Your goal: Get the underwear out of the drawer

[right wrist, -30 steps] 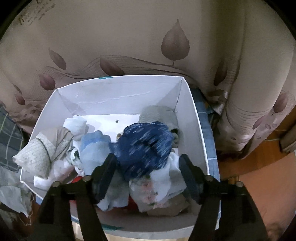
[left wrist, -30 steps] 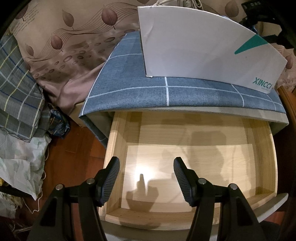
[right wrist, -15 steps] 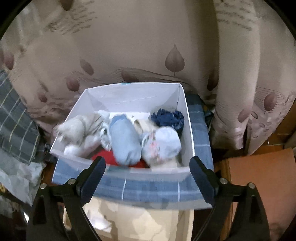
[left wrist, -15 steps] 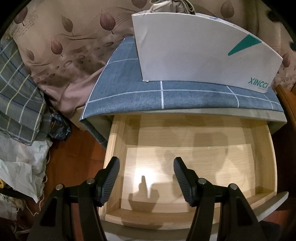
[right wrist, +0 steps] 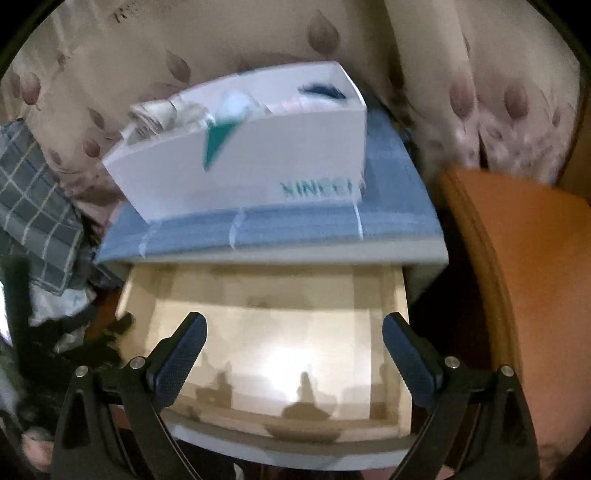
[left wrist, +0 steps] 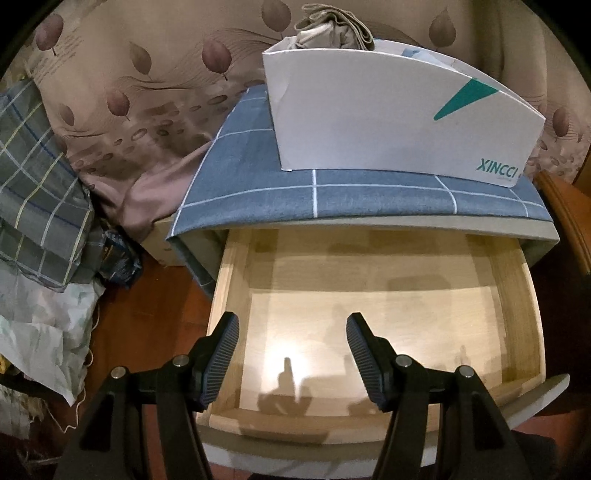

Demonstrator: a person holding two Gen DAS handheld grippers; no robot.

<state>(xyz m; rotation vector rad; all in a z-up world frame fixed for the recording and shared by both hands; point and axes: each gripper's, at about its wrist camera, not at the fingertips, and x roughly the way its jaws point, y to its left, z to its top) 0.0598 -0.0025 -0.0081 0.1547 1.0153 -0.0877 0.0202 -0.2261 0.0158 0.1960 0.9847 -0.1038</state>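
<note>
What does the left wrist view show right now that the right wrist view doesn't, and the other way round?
Only the left wrist view shows the dark bundle on the floor and the beige cloth sticking out of the white box. Only the right wrist view shows the orange wooden surface and dark blue fabric inside the box. Both show the open wooden drawer, bare inside, and the blue checked cloth.
</note>
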